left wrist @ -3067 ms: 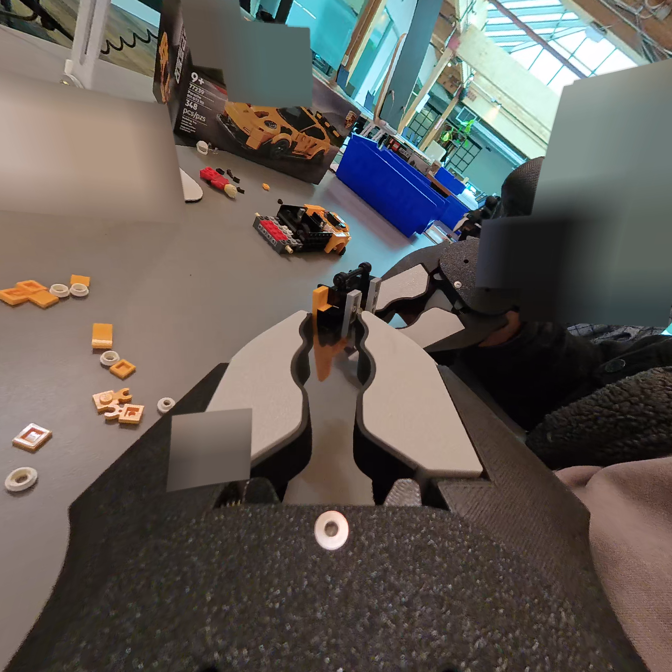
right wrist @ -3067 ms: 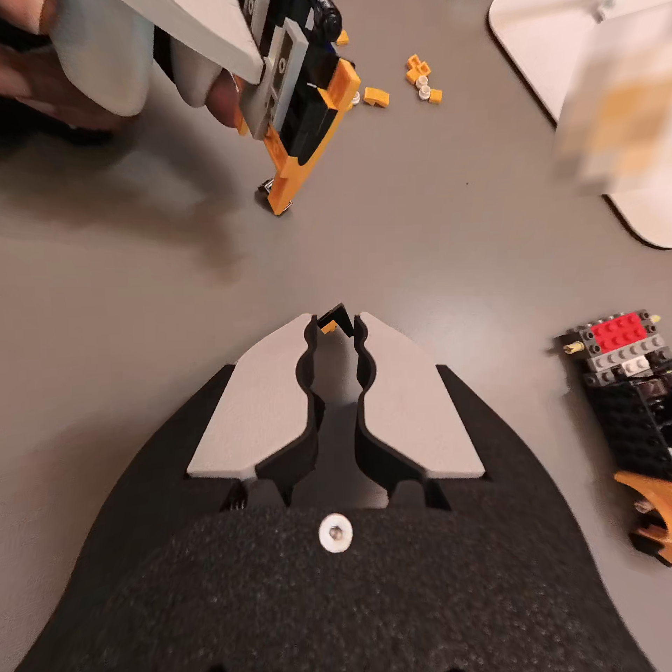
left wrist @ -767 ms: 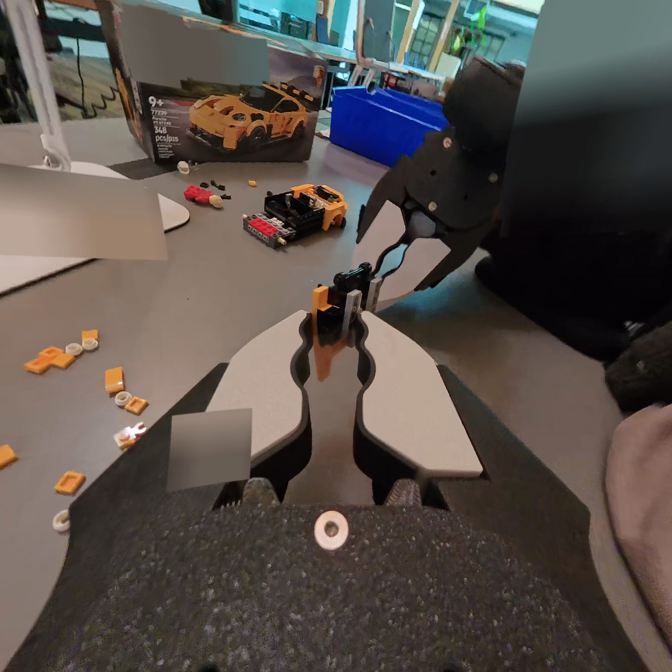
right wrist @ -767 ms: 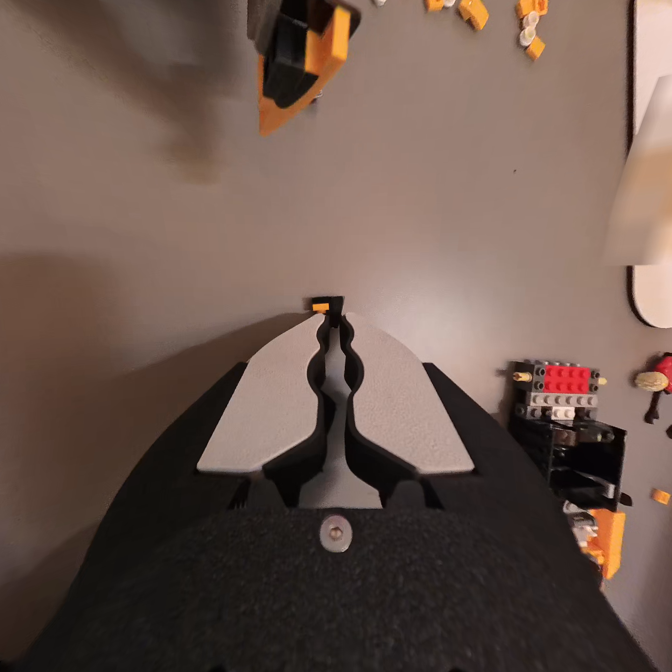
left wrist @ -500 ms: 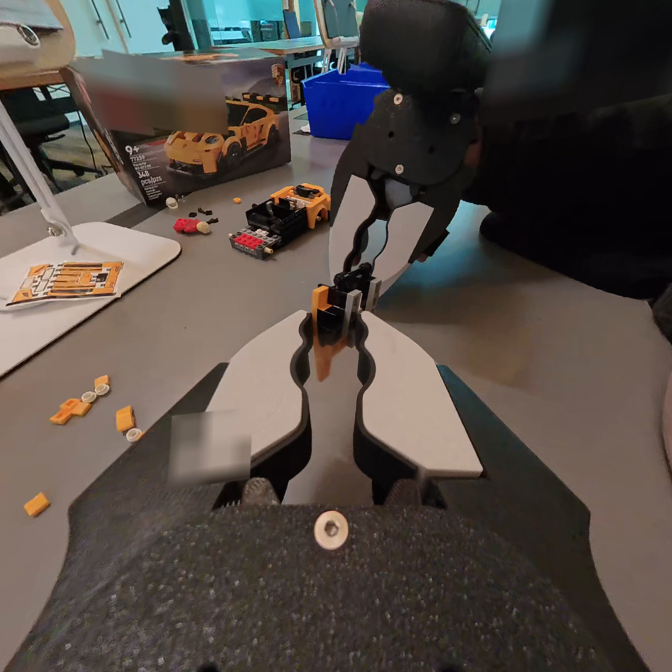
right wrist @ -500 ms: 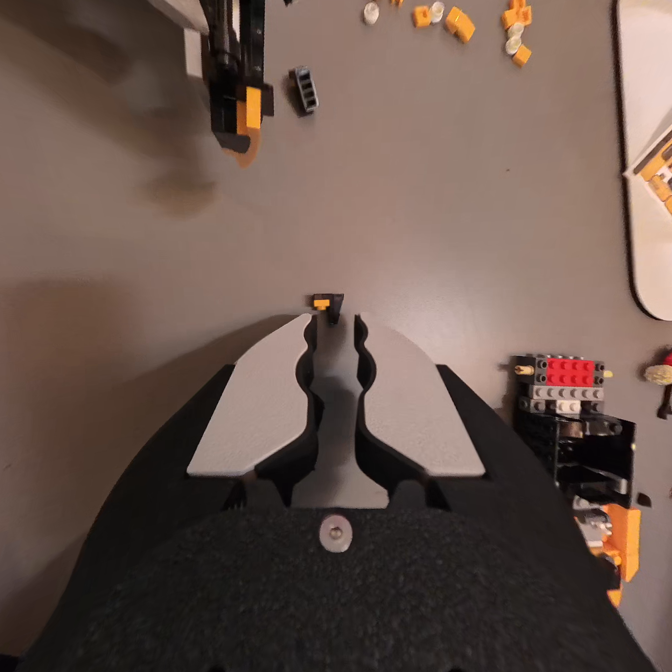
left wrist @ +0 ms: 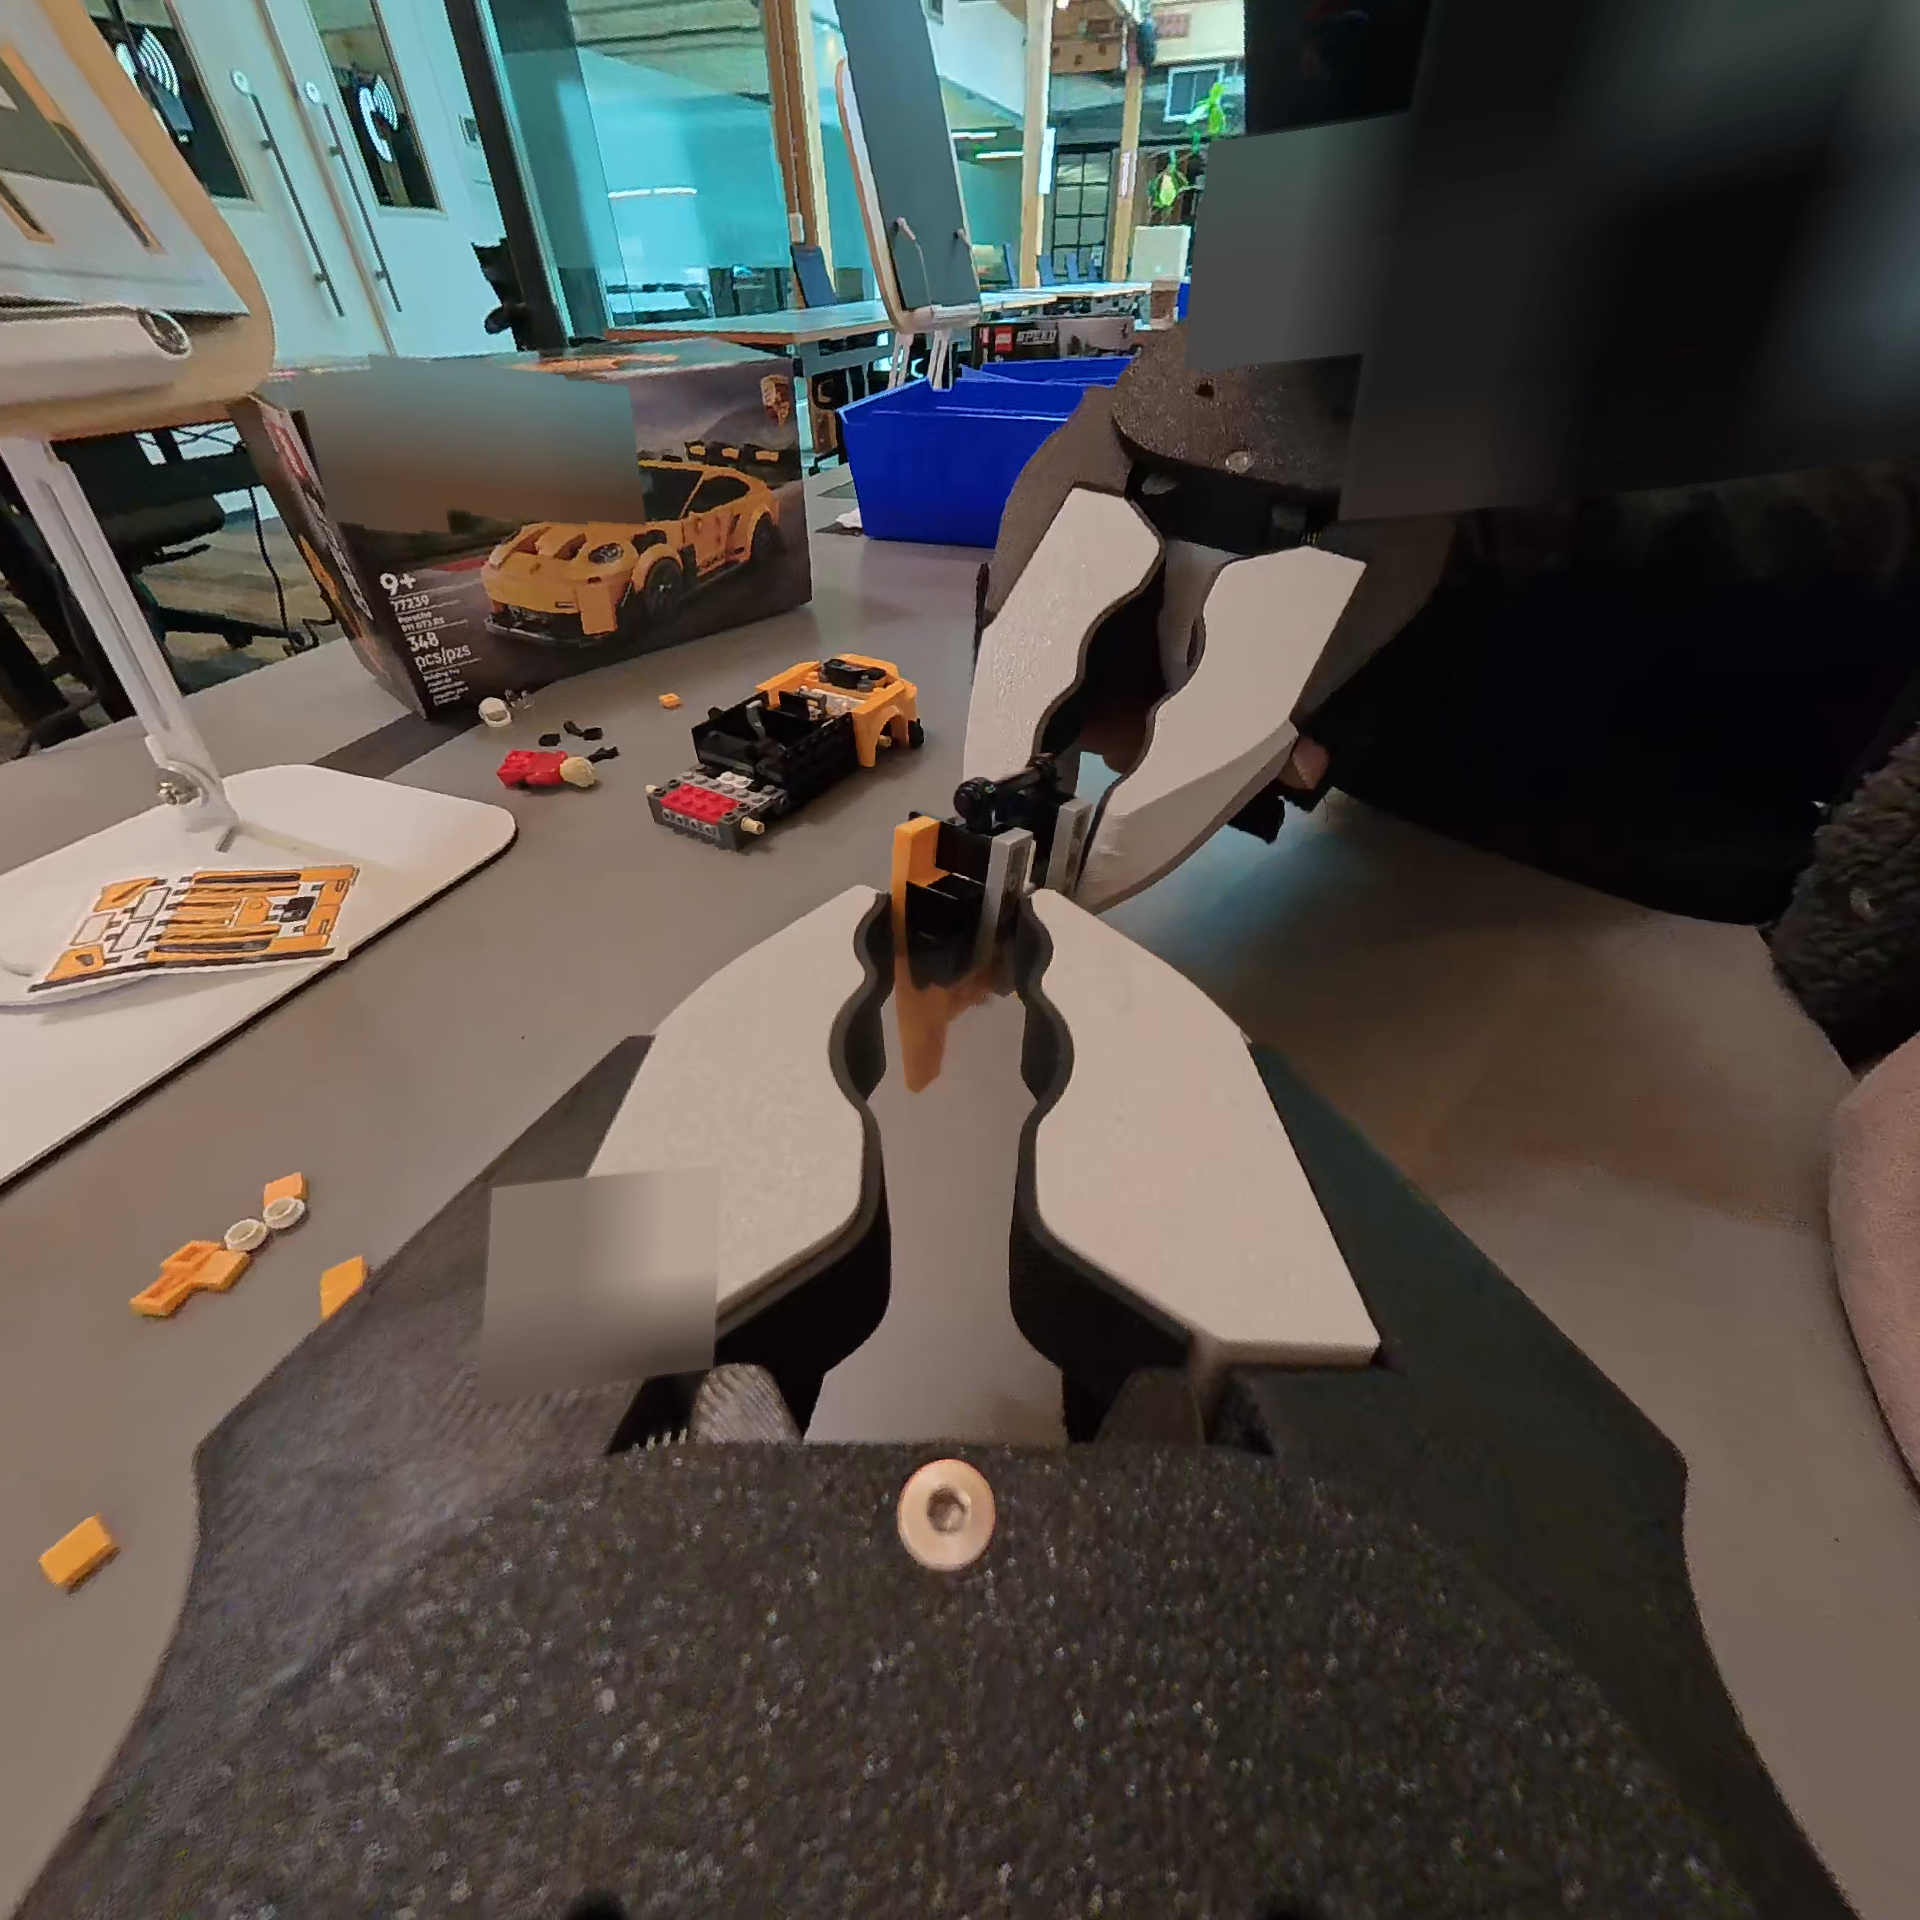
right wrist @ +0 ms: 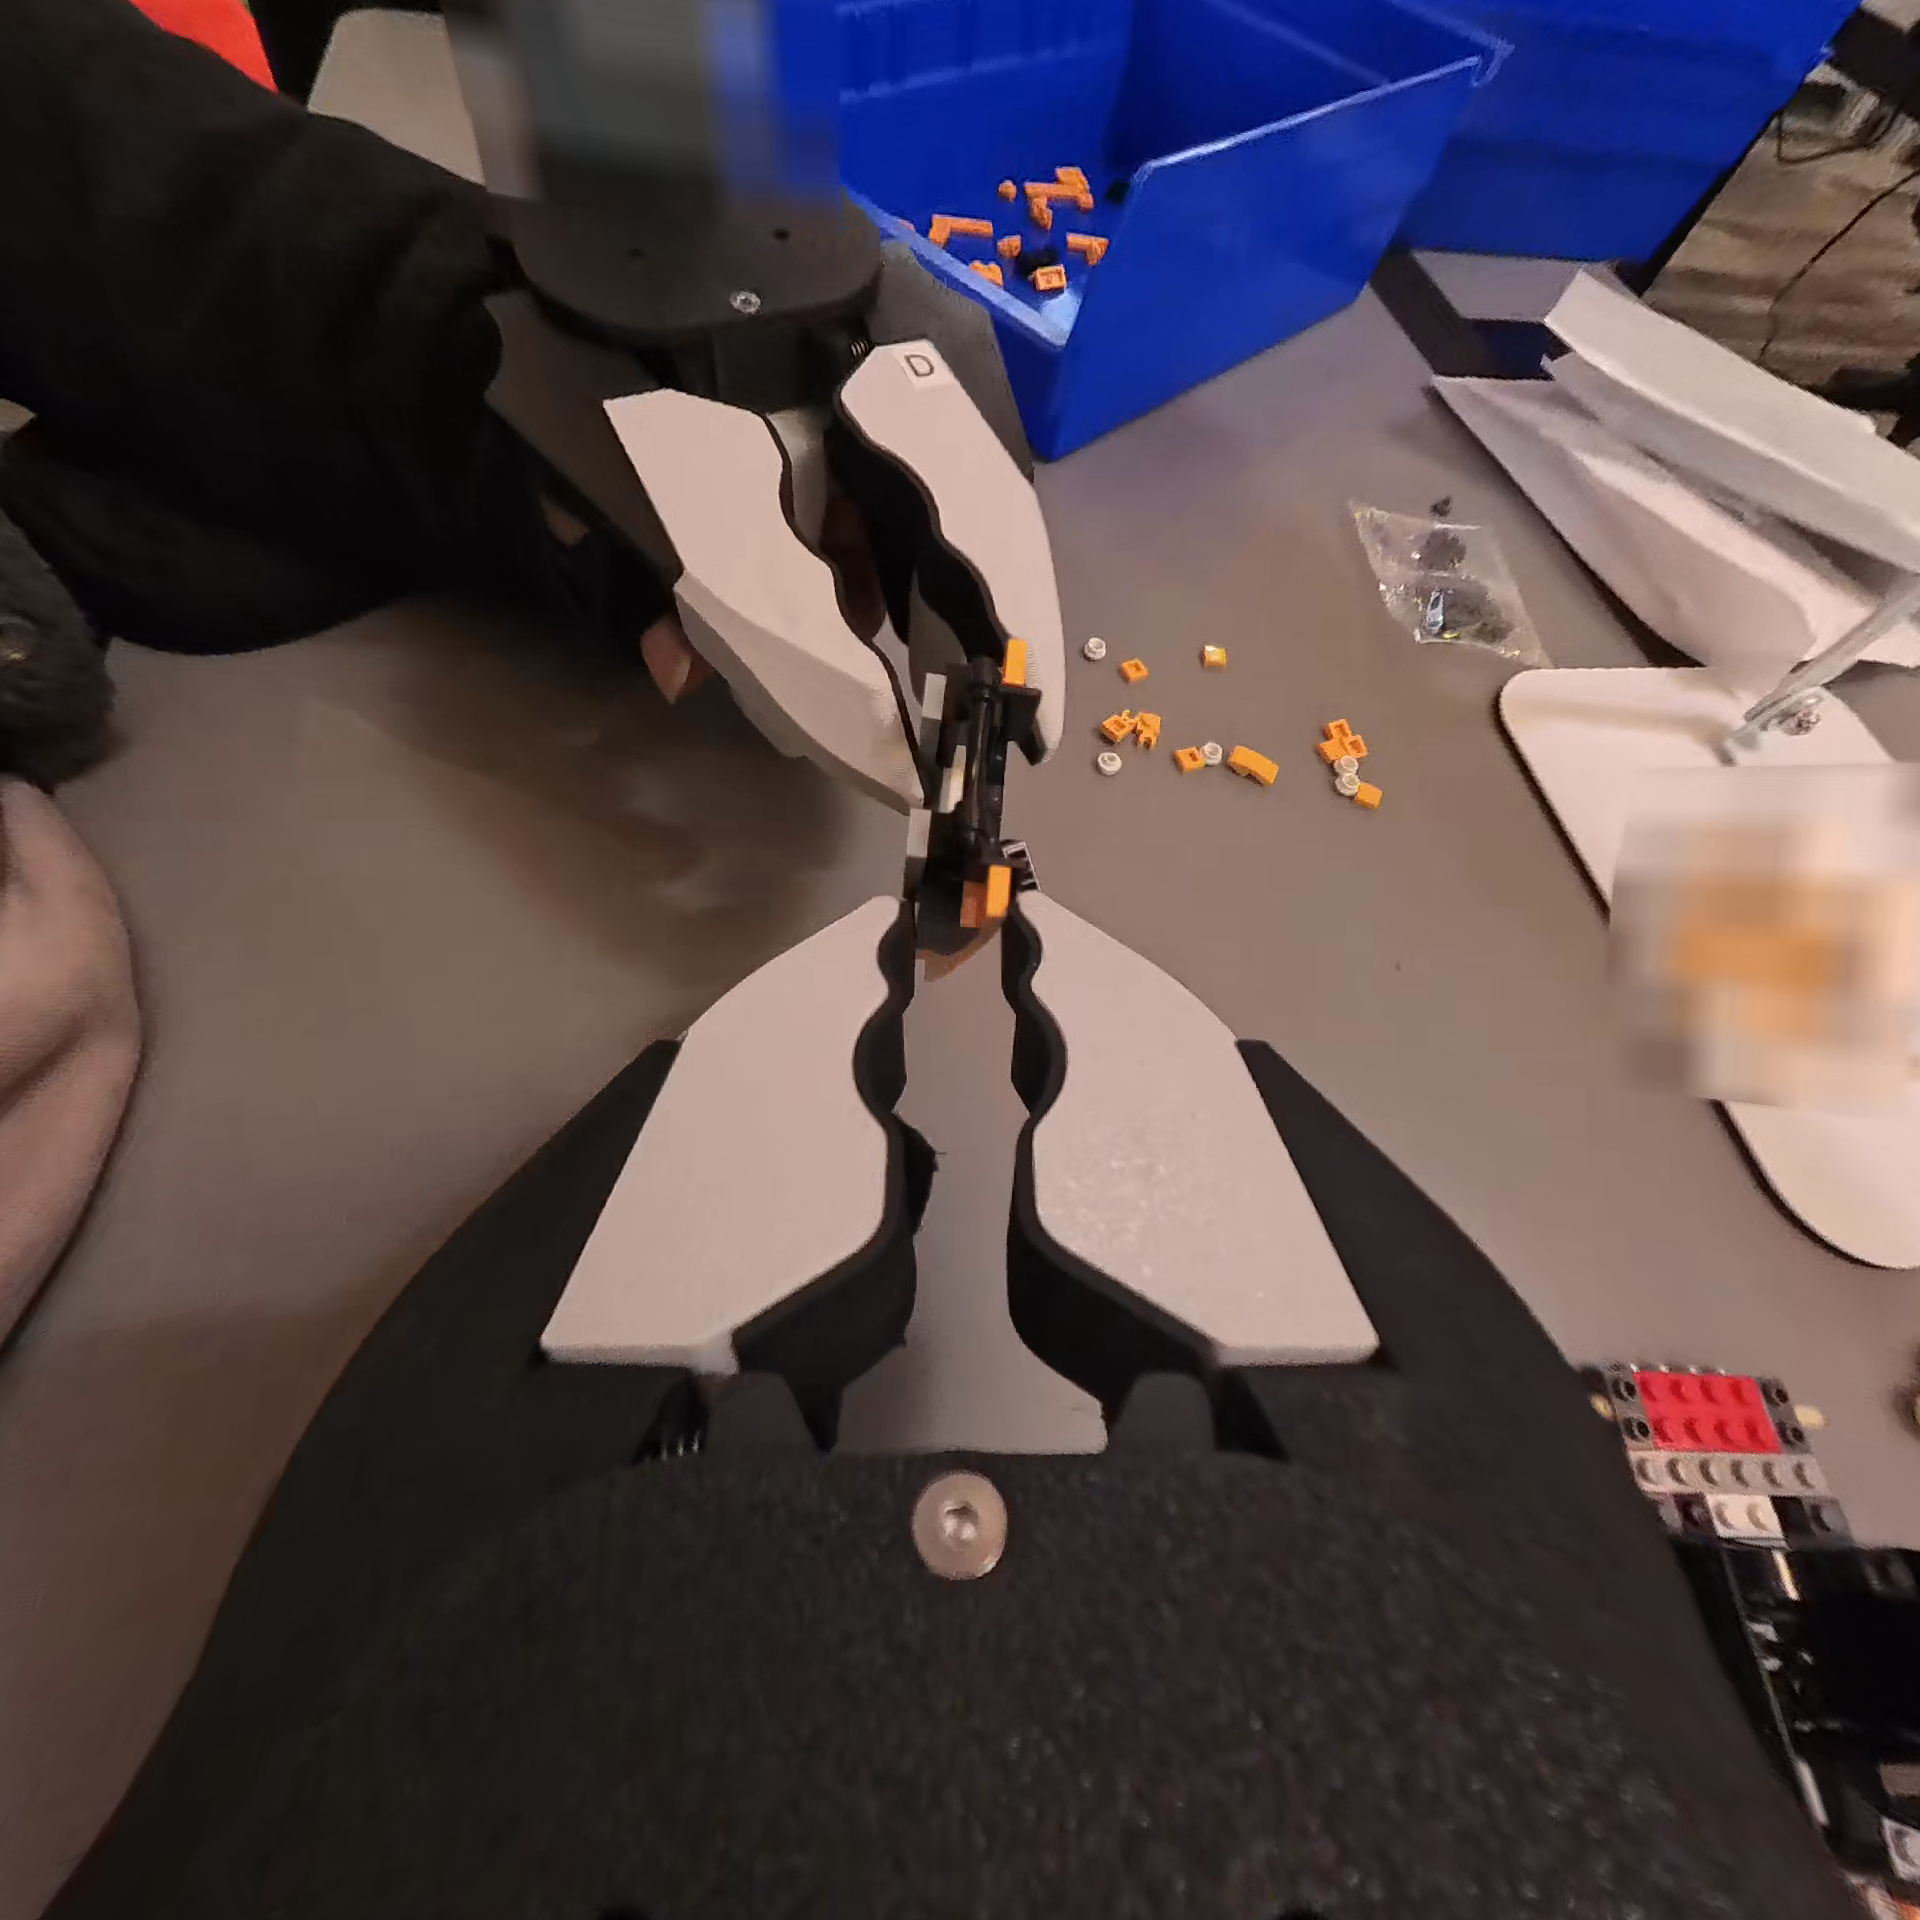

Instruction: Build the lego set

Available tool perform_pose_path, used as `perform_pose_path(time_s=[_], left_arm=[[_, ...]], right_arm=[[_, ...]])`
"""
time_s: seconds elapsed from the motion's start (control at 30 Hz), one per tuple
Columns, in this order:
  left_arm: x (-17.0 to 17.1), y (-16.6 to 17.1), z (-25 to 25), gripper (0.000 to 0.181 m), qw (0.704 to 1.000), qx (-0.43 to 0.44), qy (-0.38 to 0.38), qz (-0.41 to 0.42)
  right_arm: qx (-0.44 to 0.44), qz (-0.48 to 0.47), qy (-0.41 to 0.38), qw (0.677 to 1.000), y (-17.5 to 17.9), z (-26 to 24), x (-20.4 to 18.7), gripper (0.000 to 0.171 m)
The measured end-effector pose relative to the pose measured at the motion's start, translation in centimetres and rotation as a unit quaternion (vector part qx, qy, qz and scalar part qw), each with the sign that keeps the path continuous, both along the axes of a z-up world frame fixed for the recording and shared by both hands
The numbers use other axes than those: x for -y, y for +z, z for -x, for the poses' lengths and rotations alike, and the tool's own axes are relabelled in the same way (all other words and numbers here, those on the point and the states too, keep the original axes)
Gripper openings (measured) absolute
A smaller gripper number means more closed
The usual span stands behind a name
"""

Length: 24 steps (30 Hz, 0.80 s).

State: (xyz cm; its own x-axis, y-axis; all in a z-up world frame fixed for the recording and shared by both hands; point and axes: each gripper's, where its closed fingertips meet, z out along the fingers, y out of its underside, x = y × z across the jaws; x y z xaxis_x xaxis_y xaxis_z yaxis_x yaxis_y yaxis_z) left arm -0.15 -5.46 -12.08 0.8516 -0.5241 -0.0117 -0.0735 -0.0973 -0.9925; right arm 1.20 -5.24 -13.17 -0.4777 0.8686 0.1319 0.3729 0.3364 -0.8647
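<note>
My right gripper [right wrist: 956,914] has closed in on the sub-assembly [left wrist: 961,883] clamped in my left gripper [left wrist: 951,914] above the table [left wrist: 1455,1039]; right tips narrowly parted around its small piece. Risk: misaligned pressing could pop bricks loose.

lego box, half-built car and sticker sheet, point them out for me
lego box [left wrist: 582,540], left wrist view, on its front face.
half-built car [left wrist: 790,743], left wrist view, on its black middle section.
sticker sheet [left wrist: 197,925], left wrist view, on its printed centre.
</note>
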Motion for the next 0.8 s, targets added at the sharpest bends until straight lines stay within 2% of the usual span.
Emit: perform_pose_path(time_s=[0.23,0.3,0.4,0.5,0.57,0.67,0.8], left_arm=[[0.0,-0.3,0.0,0.023,1.0,-0.002,-0.003,0.009],[0.0,-0.4,0.1,0.031,1.0,0.007,-0.007,0.022],[0.1,-0.2,0.5,0.037,0.999,0.029,-0.013,0.032],[0.2,-0.1,0.9,0.036,0.998,0.046,-0.019,0.044],[0.2,-0.8,0.8,0.033,0.997,0.045,-0.021,0.067],[0.4,-2.3,0.0,0.025,0.995,0.003,-0.03,0.099],[1.1,-4.6,-1.2,0.02,0.986,-0.095,-0.05,0.127]], right_arm=[[-0.023,-0.039,0.0,0.999,0.0,-0.1,-0.4,0.013],[-0.028,-0.071,0.001,0.997,-0.4,-0.1,-0.7,0.013],[-0.04,-0.187,0.007,0.982,-1.8,-0.3,-1.8,0.013],[-0.05,-0.336,0.038,0.94,-4.1,-0.5,-2.1,0.013],[-0.049,-0.391,0.066,0.917,-5.4,-0.6,-1.5,0.013],[-0.049,-0.415,0.094,0.904,-6.1,-0.7,-0.2,0.013],[-0.036,-0.41,0.109,0.905,-6.5,-1.1,0.3,0.014]])
